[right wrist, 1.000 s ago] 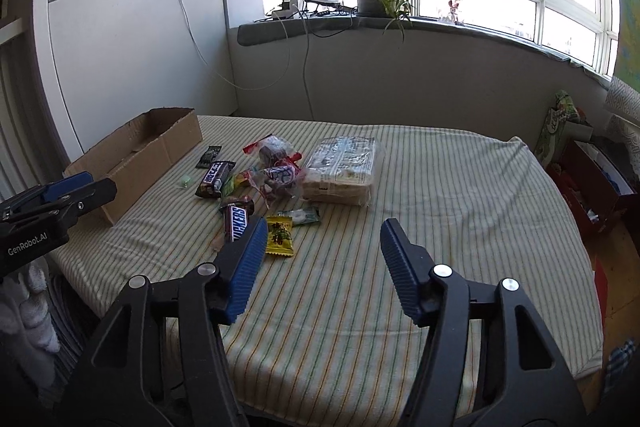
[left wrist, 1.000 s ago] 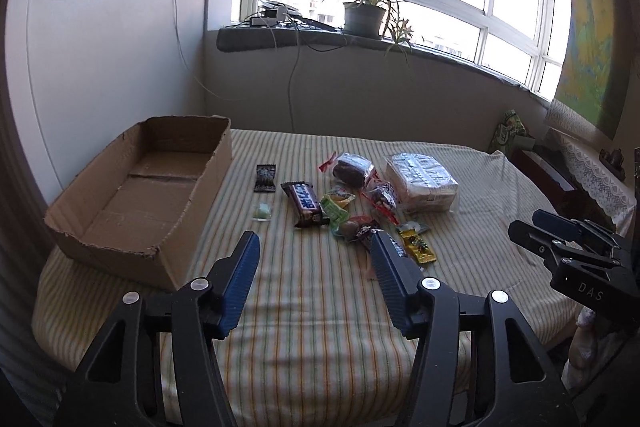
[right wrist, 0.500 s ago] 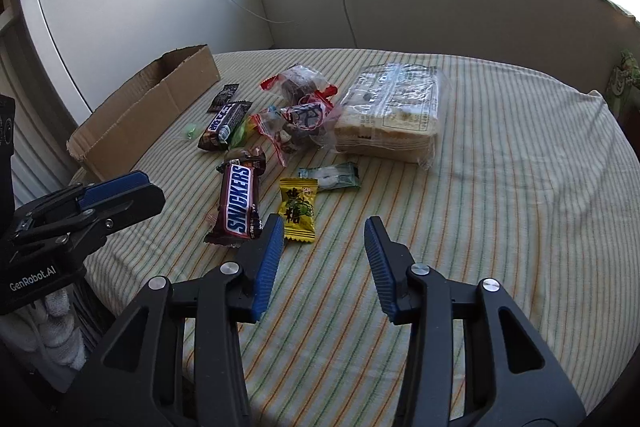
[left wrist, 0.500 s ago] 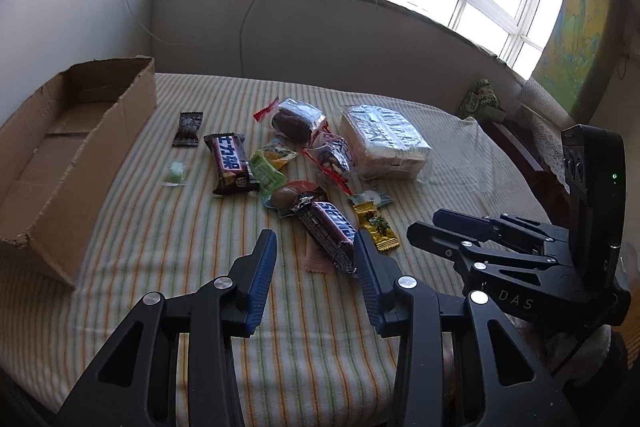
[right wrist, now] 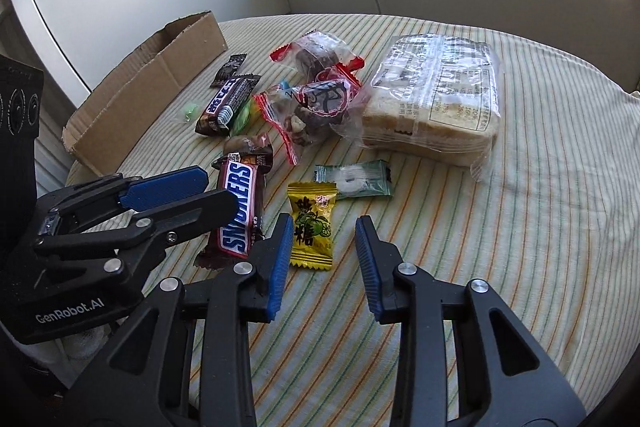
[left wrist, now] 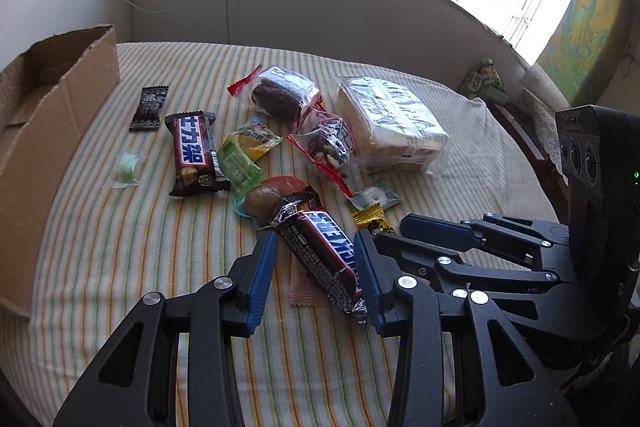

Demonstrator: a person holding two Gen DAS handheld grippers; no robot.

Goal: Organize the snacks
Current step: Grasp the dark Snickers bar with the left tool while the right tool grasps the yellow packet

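Left gripper (left wrist: 316, 267) down low over the striped tablecloth (left wrist: 120, 247), jaws narrowed since a second ago and straddling the Snickers bar (left wrist: 320, 251); right pad against the wrapper's edge, left pad apart from it, so not yet clamped. Right gripper (right wrist: 324, 247) likewise lowered and nearer than a second ago, jaws closing, framing the lower half of the yellow candy (right wrist: 311, 227) without pressing on it. Both brought in from well back of the pile, where a second ago only bare cloth showed between the fingers. Other snacks untouched: second chocolate bar (left wrist: 194, 153), clear bags, wrapped bread loaf (left wrist: 390, 125). Cardboard box (left wrist: 48, 131) at the table's left edge, apparently with nothing in it, probably the destination. Sorting seemingly at its very start, two first grasps about to land.
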